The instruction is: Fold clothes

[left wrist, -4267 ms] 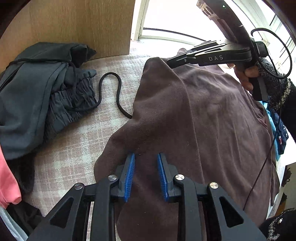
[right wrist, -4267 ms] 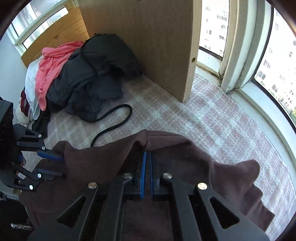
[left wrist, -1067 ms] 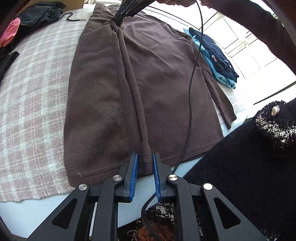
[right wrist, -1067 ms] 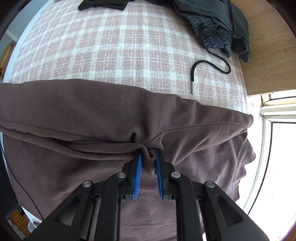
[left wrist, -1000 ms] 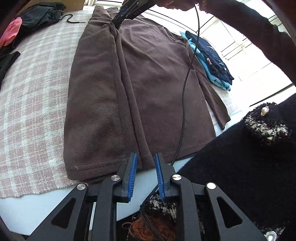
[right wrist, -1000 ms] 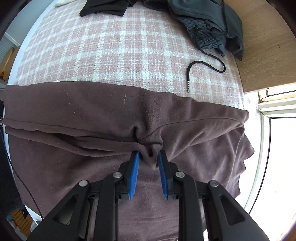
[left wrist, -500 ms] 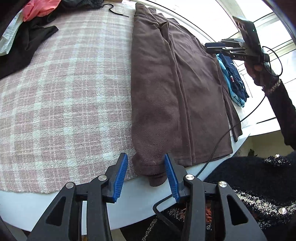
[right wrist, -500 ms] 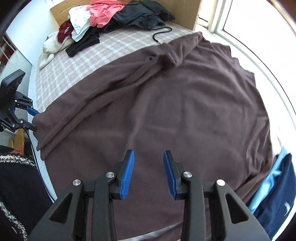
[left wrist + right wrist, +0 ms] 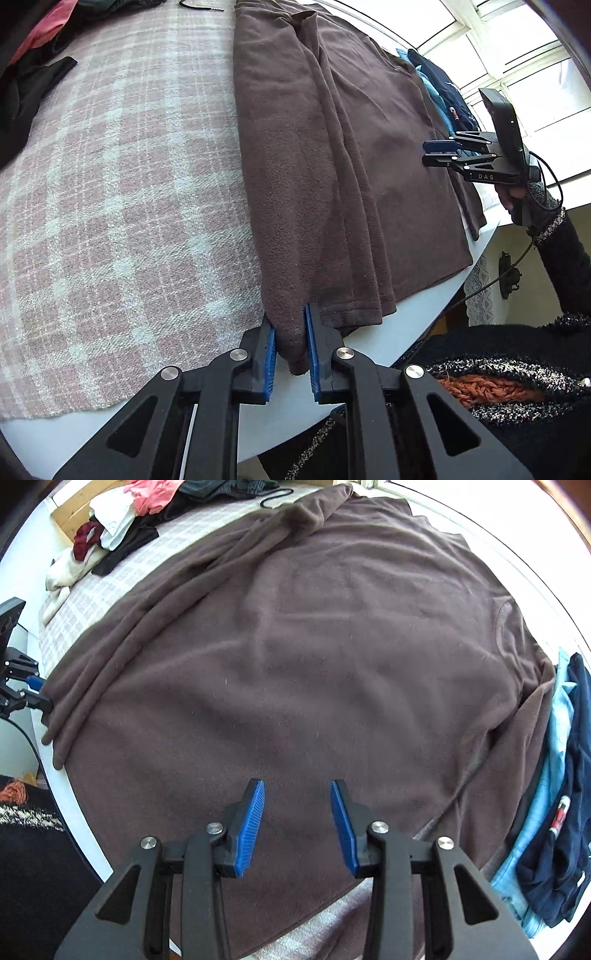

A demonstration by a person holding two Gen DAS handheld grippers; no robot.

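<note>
A brown fleece top (image 9: pixel 332 155) lies spread on the plaid-covered table (image 9: pixel 110 184), its left side folded inward in a long ridge. It fills the right wrist view (image 9: pixel 314 664). My left gripper (image 9: pixel 290 328) is shut on the folded hem corner at the table's near edge. My right gripper (image 9: pixel 297 805) is open and empty, hovering above the fleece's right part; it also shows in the left wrist view (image 9: pixel 428 153).
Folded blue and navy clothes (image 9: pixel 554 812) lie at the fleece's right edge. A heap of pink, white, dark red and black clothes (image 9: pixel 110 524) sits at the far left. A black cord (image 9: pixel 273 496) lies by the fleece's far end. The table's white edge (image 9: pixel 424 325) is close.
My left gripper has closed on the fleece's folded hem corner. My right gripper, which let go of the fold earlier, has opened wider and stays above the fleece's right side.
</note>
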